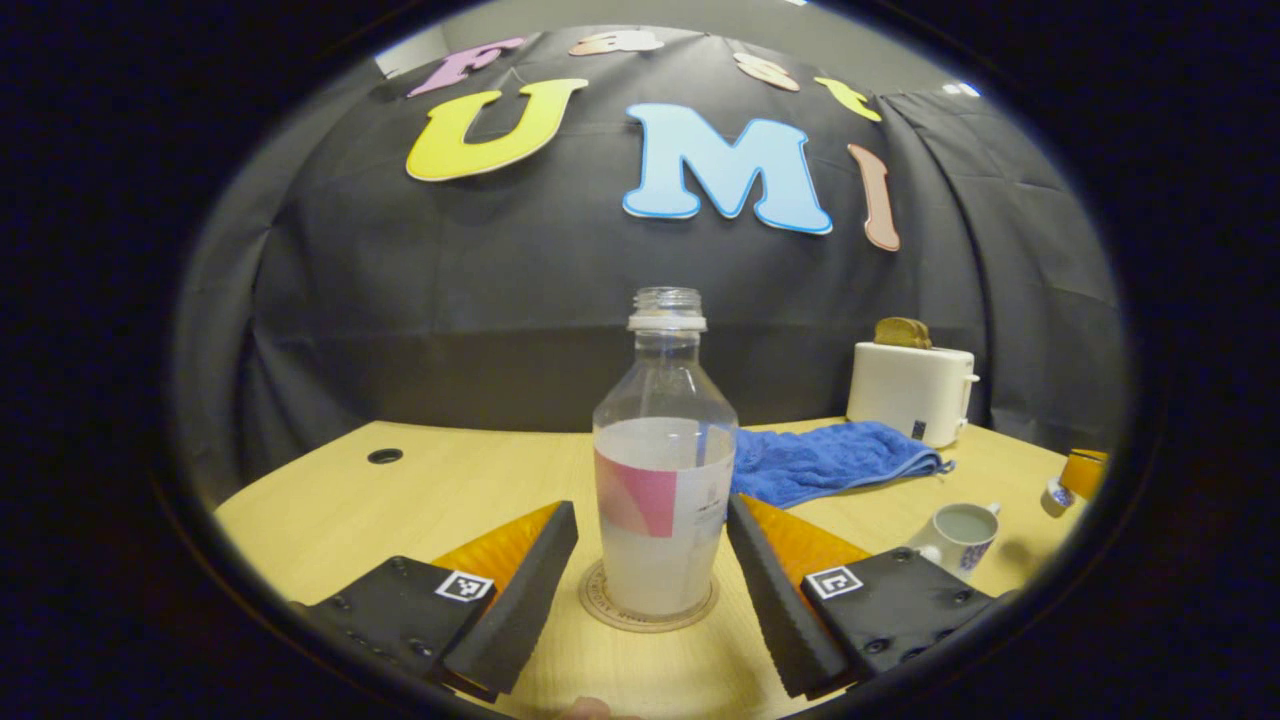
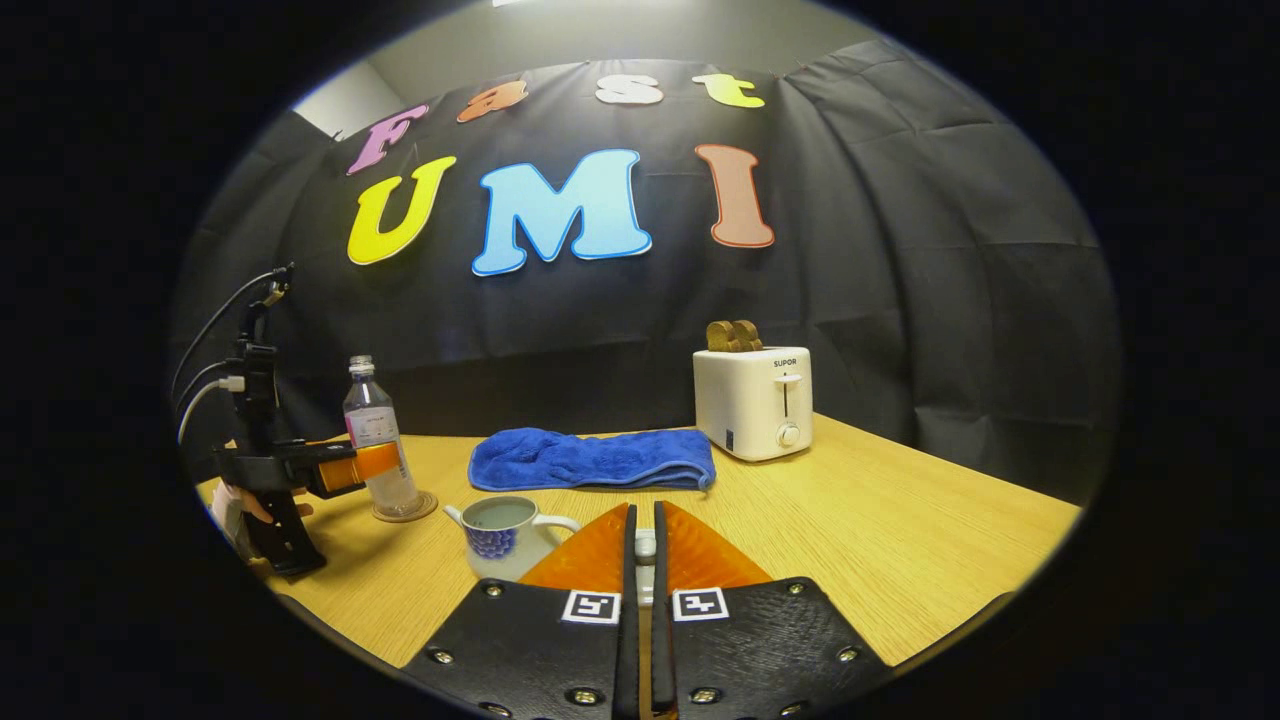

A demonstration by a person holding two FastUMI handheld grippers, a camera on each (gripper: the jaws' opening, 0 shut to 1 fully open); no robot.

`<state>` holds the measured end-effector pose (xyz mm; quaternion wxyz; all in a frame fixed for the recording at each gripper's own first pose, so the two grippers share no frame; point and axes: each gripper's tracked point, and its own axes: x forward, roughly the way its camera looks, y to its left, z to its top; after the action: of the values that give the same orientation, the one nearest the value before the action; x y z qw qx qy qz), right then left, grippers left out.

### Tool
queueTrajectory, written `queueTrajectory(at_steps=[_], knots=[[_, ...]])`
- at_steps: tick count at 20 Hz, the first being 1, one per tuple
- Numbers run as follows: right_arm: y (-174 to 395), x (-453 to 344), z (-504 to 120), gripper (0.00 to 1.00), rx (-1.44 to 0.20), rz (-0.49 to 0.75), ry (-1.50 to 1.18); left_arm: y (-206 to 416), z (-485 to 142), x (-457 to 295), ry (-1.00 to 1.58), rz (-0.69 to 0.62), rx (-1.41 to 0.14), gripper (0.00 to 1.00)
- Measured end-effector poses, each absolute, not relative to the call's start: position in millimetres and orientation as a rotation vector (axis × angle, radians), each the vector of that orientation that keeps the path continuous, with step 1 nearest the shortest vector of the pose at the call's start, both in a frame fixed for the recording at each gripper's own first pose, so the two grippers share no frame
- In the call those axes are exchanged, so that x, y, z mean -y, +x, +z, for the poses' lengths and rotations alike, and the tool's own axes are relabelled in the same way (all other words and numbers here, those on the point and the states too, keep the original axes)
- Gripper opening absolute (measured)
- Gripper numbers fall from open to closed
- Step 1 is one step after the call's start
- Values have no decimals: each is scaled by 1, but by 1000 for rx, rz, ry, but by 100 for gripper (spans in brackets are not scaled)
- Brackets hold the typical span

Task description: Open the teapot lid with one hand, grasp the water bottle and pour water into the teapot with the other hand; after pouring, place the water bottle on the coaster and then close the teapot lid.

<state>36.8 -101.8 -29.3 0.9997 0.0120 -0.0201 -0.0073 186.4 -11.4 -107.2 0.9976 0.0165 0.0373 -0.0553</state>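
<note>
Left gripper (image 1: 652,560) jaws wide, flanking one bottle (image 1: 664,470); right gripper (image 2: 641,545) jaws pinching lid (image 2: 645,546).

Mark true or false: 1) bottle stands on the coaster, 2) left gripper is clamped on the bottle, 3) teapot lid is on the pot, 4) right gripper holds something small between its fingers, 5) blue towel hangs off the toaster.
1) True. The water bottle stands upright on the coaster.
2) False. The left gripper is open, its fingers on either side of the bottle with gaps showing.
3) False. The teapot is open on top, with liquid visible inside.
4) True. The right gripper is shut on a small pale piece, probably the teapot lid.
5) False. The blue towel lies flat on the table beside the toaster.
</note>
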Motion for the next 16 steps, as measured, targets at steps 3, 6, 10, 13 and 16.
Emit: queueTrajectory(at_steps=[3, 6, 10, 13, 16], knots=[[37, 95, -28, 5, 50, -3, -9, 167, -106, 10, 49, -114, -65, 100], [36, 88, -27, 5, 61, 11, -40, 150, -102, -1, 19, -78, -64, 100], [44, 80, -28, 5, 48, 24, -36, 127, -90, -10, 25, -47, -36, 100], [54, 67, -28, 5, 19, 50, -35, 119, -83, -8, 44, -55, -11, 100], [65, 47, -7, 5, 52, 68, -52, 115, -75, -10, 35, -62, 7, 100]])
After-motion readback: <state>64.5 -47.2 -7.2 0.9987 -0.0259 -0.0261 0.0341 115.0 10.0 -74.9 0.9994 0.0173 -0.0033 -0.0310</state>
